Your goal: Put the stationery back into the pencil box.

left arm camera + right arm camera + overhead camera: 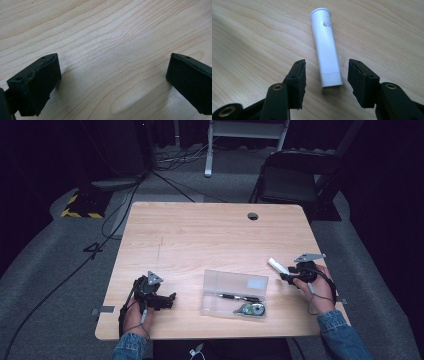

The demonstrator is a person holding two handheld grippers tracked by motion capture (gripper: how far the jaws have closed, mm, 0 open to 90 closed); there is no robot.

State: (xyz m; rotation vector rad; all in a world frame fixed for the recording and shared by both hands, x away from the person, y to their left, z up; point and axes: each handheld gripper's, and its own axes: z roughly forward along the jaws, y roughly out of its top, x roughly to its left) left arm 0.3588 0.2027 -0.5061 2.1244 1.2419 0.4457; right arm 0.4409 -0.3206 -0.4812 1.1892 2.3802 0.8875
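Right claw (pixel 325 82) half open, jaws flanking near end of white tube (pixel 325 50) at lower centre of frame — pads not yet touching, tube lying flat on tabletop (pixel 200 230). Grasp pending; nothing lifted. Left claw (pixel 112 82) wide open, empty, over bare wood. Clear case (pixel 234 295) at centre right holds pen, tape dispenser. Smudged mark on tube — unreadable.

My jaws are black, over a pale wood-grained table (pixel 200 230). The tube (pixel 326 47) between my right pair is white. The case (pixel 235 285) is clear, and my sleeves are blue denim.
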